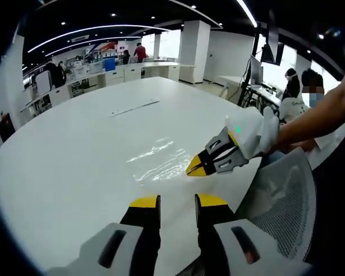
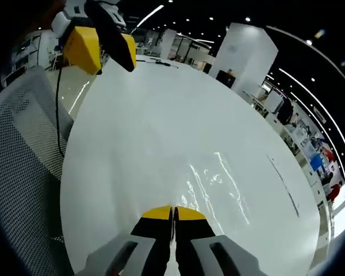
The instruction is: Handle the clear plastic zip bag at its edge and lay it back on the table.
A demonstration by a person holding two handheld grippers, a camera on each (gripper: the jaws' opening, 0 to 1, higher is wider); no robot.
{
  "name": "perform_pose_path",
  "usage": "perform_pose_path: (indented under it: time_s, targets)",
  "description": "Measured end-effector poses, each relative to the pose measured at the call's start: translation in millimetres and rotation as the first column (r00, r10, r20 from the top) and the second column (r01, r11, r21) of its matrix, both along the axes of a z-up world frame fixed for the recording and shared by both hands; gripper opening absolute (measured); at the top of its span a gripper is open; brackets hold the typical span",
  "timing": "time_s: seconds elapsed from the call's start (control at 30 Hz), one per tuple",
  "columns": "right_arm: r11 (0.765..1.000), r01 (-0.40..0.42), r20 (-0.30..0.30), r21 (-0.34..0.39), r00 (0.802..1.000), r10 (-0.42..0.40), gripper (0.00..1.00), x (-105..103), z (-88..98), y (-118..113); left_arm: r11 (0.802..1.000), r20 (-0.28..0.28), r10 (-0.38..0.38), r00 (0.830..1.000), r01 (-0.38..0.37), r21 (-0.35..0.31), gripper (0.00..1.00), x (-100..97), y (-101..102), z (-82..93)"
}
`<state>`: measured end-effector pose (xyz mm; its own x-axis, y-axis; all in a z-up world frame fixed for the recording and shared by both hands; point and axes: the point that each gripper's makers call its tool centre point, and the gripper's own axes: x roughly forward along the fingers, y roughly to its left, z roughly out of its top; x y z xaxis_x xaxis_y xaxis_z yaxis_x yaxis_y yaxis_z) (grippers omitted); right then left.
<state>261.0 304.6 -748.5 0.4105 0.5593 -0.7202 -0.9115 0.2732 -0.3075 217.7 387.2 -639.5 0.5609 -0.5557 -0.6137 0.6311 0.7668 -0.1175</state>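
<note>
Two grippers over white table (image 1: 75,149); no readable writing or labels anywhere. Clear zip bag (image 1: 161,158) lies flat on table, mid-right, glinting. Right gripper (image 1: 196,167): yellow fingers pressed together at bag's near edge; whether they pinch the film, cannot tell. Left gripper (image 1: 178,201): fingers parted narrowly, holding nothing, near table edge. Mesh chair (image 1: 282,201) beside.

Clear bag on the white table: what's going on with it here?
A person works two handheld grippers over a white table. The right gripper is pinched shut at the near edge of the clear plastic zip bag, which lies flat on the table. The left gripper hovers open, short of the bag.
</note>
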Motion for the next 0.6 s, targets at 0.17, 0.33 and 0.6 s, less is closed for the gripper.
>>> perform_pose_path:
  time_s: [0.17,0.33,0.6]
  targets:
    - [1.000,-0.002,0.044,-0.020,0.999,0.003,0.00,8,-0.8,-2,1.000,-0.001,0.008,1.000,-0.008,0.002,0.21,-0.5,2,-1.1]
    - [1.000,0.018,0.083,-0.022,0.996,-0.016,0.04,17,2.6,-4,1.000,0.000,0.011,1.000,-0.011,0.004,0.21,0.4,5,-3.1]
    - [0.999,0.047,0.061,0.019,0.997,-0.048,0.07,13,10.9,-6,1.000,0.006,0.015,1.000,-0.015,0.010,0.22,3.5,8,-4.2]
